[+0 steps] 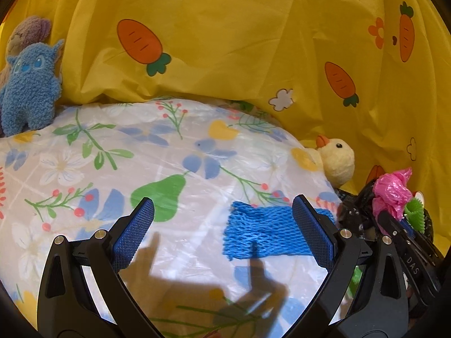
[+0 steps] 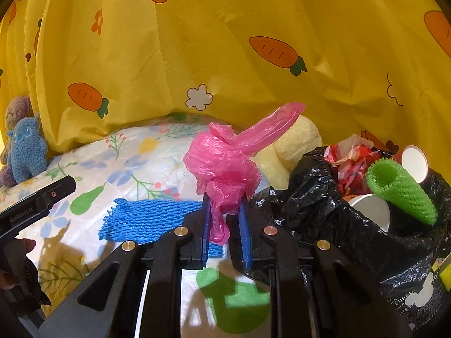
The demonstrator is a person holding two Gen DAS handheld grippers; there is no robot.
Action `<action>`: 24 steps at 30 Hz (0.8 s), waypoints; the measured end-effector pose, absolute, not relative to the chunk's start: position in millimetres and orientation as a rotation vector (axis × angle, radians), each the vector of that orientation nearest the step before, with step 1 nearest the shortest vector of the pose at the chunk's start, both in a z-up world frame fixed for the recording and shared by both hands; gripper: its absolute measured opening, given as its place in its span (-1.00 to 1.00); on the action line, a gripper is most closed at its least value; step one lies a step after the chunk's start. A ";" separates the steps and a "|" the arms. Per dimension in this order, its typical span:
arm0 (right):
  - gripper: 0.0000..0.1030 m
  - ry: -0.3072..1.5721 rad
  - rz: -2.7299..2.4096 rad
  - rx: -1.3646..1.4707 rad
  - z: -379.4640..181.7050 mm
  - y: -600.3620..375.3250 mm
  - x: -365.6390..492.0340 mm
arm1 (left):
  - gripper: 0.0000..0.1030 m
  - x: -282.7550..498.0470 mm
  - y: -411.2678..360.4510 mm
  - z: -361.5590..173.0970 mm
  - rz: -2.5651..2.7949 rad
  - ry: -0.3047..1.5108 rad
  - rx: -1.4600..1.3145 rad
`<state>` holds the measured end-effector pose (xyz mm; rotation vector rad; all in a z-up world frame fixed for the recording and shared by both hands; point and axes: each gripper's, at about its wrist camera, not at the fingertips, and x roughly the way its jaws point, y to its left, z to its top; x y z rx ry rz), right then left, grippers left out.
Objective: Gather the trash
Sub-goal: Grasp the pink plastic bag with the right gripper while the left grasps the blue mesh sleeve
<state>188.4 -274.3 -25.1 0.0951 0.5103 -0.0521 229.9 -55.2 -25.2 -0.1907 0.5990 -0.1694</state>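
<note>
A blue foam net sleeve (image 1: 265,232) lies flat on the floral plastic-covered table (image 1: 112,169). My left gripper (image 1: 222,208) is open above it, with its right finger over the sleeve's right end. My right gripper (image 2: 224,205) is shut on a knotted pink plastic bag (image 2: 222,163) and holds it up beside a black trash bag (image 2: 324,197). The sleeve also shows in the right wrist view (image 2: 149,218), left of my right gripper. The black bag holds a green foam net (image 2: 400,188), paper cups (image 2: 372,211) and red wrappers (image 2: 349,160). The pink bag (image 1: 391,194) also shows in the left wrist view.
A blue plush toy (image 1: 28,90) stands at the table's far left. A yellow plush duck (image 1: 336,162) sits at the far right by the black bag. A yellow carrot-print cloth (image 1: 239,42) hangs behind everything.
</note>
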 end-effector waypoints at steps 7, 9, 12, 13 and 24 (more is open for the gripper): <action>-0.62 0.511 -0.046 0.121 -27.4 -283.2 178.7 | 0.86 251.5 -100.1 -41.5 -0.209 0.699 -0.094; -0.62 0.513 -0.045 0.124 -27.8 -285.5 177.4 | 0.85 258.1 -108.4 -48.9 -0.202 0.730 -0.056; -0.62 0.516 -0.043 0.124 -27.5 -287.1 178.0 | 0.79 267.1 -117.7 -59.1 -0.202 0.779 -0.021; -0.62 0.516 -0.043 0.124 -27.6 -287.3 178.4 | 0.77 269.4 -120.7 -62.1 -0.208 0.794 -0.011; -0.62 0.526 -0.047 0.149 -28.5 -284.3 180.4 | 0.27 279.6 -139.8 -78.6 -0.225 0.894 0.066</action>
